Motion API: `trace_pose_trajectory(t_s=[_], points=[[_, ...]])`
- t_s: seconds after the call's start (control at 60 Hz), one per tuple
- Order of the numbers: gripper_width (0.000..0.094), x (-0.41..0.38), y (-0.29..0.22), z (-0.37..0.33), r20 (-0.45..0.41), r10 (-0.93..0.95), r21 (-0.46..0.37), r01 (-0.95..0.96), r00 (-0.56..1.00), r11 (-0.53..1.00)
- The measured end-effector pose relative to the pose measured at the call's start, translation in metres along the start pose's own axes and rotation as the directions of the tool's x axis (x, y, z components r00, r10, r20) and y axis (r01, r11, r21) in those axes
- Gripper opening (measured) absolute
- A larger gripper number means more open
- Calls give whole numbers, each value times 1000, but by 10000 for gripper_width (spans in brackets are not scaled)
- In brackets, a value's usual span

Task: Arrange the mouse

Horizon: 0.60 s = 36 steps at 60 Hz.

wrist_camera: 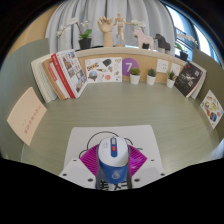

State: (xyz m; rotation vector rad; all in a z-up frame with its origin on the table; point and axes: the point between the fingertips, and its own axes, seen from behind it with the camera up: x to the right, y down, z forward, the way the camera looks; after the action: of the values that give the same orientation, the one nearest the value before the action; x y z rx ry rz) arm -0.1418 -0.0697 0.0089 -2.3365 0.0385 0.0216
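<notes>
**Mouse held over a beige tabletop**

A beige table (120, 105) is seen, backed by a shelf where books (62, 72) are leaned at the left and small potted plants (135, 74) are set further right. The white-and-blue mouse (112, 153) is clamped between the pink pads (90, 160) of the gripper (112, 168).

Mouse (112, 152) is white with a blue middle strip and red near the front. It sits on a white-and-magenta striped mat (92, 152). Counter (110, 105) is olive-grey, curtains (75, 17) light grey.
</notes>
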Motion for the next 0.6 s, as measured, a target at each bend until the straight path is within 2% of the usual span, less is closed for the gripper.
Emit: trace_pose_trajectory(t_s=[0.083, 0.133, 0.25, 0.333, 0.367, 0.6], points=[[434, -1, 20, 11, 23, 33, -35, -32, 999, 999], [457, 1, 13, 11, 26, 14, 16, -14, 1000, 1000], [550, 0, 18, 9, 27, -16, -2, 16, 1000, 1000], [822, 8, 10, -3, -5, -10, -6, 10, 1000, 1000], [876, 9, 2, -11, -10, -7, 10, 7, 1000, 1000], [868, 31, -64, -109, 10, 2, 131, -3, 1000, 991]])
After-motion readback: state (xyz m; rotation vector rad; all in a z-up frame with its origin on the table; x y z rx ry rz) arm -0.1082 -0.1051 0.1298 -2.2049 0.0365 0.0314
